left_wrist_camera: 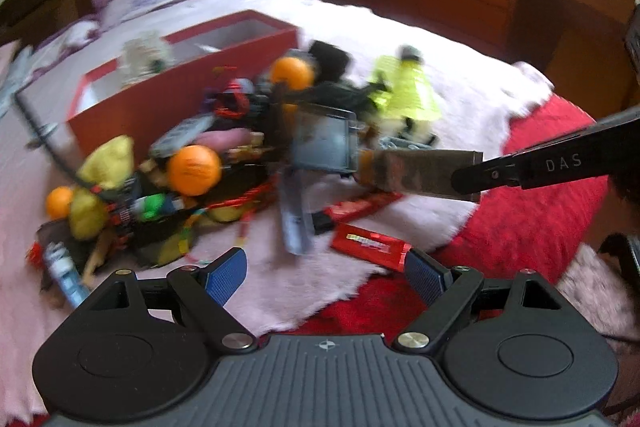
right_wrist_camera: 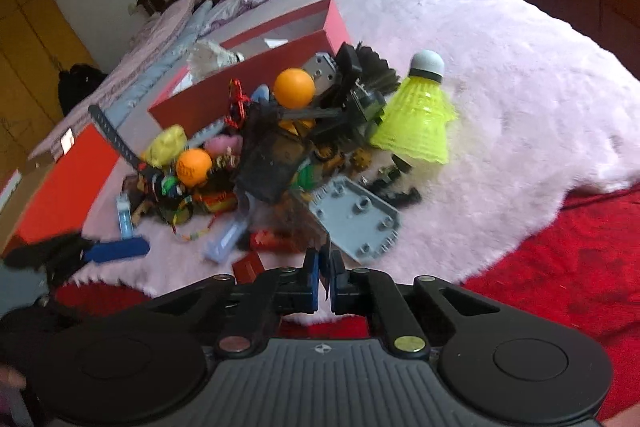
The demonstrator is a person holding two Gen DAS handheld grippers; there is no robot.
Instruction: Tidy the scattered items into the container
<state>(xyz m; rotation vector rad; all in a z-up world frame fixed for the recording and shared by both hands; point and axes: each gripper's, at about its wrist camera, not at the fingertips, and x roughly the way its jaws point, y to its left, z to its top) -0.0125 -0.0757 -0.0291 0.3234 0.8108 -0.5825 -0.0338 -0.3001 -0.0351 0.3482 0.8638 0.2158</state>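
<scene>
The left tool (left_wrist_camera: 324,273) stands wide open at the bottom centre of the left wrist view, its blue pads well apart with nothing between them, over the pale pink furry blanket (left_wrist_camera: 280,291) on the bed. The right tool (right_wrist_camera: 325,267) sits at the bottom centre of its own view with its pads drawn together on the edge of a thin clear plastic piece (right_wrist_camera: 298,223) that rises toward the pile; in the left wrist view the same right tool comes in from the right edge, its pad flat against that see-through piece (left_wrist_camera: 324,141). The scattered items (right_wrist_camera: 260,147) lie heaped in the middle of both views: orange balls (right_wrist_camera: 294,87), a neon yellow shuttlecock (right_wrist_camera: 416,119) on the pile's right side, a grey studded plate (right_wrist_camera: 360,219) near the right tool, and red wrappers (left_wrist_camera: 370,245) just beyond the left tool's pads. The red box (right_wrist_camera: 280,47), the container, stands open just behind the pile, toward the upper left, with a white shuttlecock (right_wrist_camera: 216,57) at its near rim. A red cover (right_wrist_camera: 560,267) shows under the blanket at the lower right.
</scene>
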